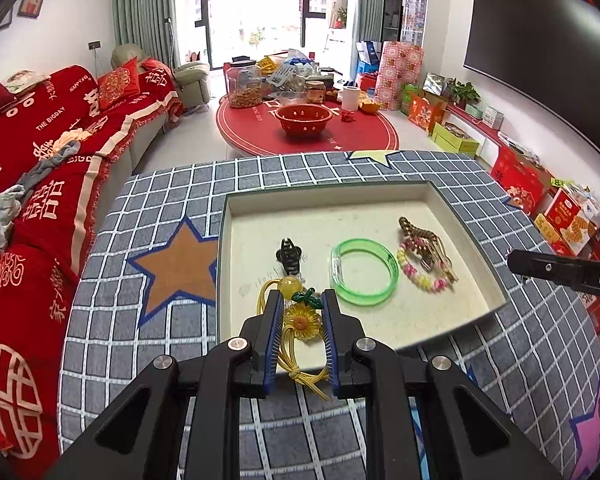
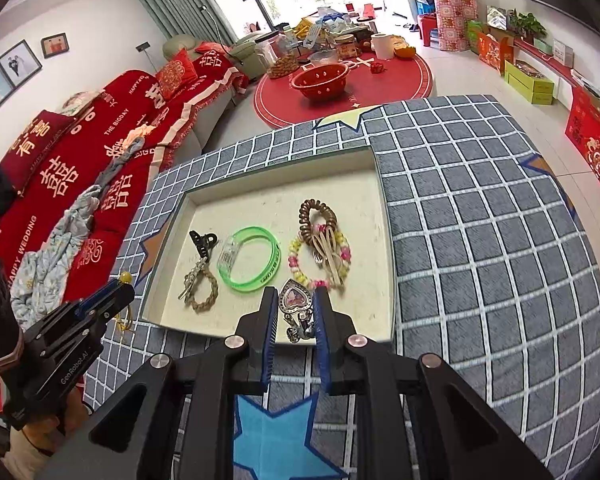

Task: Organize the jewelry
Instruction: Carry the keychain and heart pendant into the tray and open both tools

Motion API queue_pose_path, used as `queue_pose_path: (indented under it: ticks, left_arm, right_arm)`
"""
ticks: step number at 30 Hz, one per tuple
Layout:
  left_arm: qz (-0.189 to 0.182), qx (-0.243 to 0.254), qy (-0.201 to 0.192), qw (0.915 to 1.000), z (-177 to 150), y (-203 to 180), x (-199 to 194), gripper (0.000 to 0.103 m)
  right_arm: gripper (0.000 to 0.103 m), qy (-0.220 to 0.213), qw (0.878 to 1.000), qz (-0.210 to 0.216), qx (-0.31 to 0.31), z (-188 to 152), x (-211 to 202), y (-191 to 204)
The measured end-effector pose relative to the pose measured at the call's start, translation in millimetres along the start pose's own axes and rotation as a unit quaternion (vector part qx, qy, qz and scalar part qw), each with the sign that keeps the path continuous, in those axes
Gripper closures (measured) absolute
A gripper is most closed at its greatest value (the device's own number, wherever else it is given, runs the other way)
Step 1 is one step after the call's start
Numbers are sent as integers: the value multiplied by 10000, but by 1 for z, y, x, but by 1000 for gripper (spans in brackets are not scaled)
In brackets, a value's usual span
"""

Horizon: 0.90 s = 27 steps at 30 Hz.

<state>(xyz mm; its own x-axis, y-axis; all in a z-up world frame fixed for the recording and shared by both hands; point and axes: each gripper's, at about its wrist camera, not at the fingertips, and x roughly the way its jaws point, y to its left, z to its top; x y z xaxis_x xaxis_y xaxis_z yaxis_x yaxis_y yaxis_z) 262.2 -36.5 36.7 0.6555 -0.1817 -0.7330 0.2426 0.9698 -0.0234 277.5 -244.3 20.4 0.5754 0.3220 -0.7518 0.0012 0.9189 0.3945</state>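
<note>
Two hand-held grippers worked over a shallow cream tray (image 1: 236, 264) on a checked grey cloth. The left gripper (image 1: 300, 312) was clamped on a yellow sunflower cord charm (image 1: 300, 322) above the tray's near edge, its cords dangling limp. The right gripper (image 2: 295, 308) pinched a heart-shaped silver pendant (image 2: 295, 298), also at the near edge. Both pieces looked light. The charm's resin flower looked brittle and best gripped across its rigid body. The pendant's smooth metal seemed liable to slip, so holding it by its frame looked safer. A green bangle (image 1: 364, 272) lay mid-tray.
</note>
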Motion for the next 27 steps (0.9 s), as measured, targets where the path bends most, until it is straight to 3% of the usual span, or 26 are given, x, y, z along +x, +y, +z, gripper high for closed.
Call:
queue_pose_path:
  ticks: [11, 27]
  left_arm:
    - [238, -43, 224, 9995, 9, -8, 49, 70]
    - [464, 235, 422, 9978, -3, -23, 80, 70]
  right_arm:
    - [84, 117, 9998, -160, -21, 13, 40, 1]
    - [84, 231, 9978, -599, -177, 7, 76, -7]
